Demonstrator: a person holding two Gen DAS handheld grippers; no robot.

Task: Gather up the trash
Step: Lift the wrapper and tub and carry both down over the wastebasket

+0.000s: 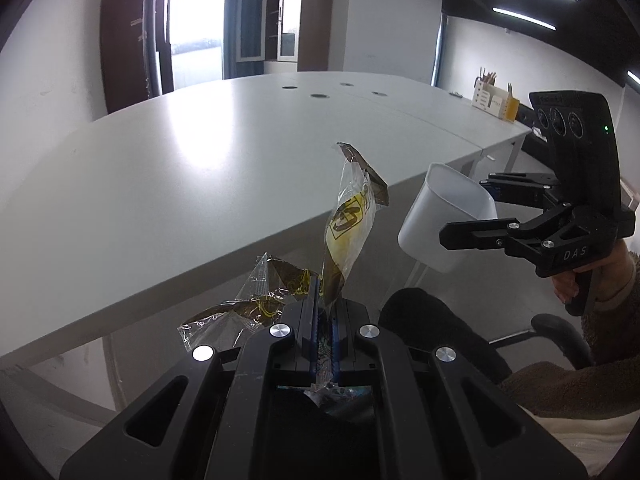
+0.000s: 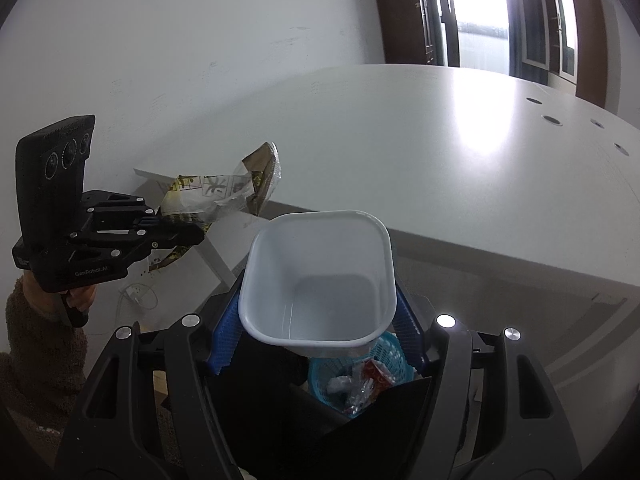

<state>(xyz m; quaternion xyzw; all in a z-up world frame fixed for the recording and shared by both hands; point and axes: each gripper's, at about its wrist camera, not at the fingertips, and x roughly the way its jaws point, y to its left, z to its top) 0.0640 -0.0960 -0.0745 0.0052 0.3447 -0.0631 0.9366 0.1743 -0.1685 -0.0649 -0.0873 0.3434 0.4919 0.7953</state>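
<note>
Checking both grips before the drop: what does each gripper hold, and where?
Left gripper pinches the crinkled wrapper at its lower end; right gripper clamps the white bin by its side walls.

Wrapper and tub held side by side before the table's near edge

The left gripper point(image 1: 326, 312) pinches a wrapper point(image 1: 348, 220) that stands up from its jaws; to its right the right gripper point(image 2: 318, 320) clasps a tub point(image 2: 320, 272) between its fingers. Below the tub sits a basket point(image 2: 394, 350) with scraps point(image 2: 360, 384) in it. The table point(image 1: 180, 184) stretches behind both, a chair point(image 1: 432, 320) before it.
</note>
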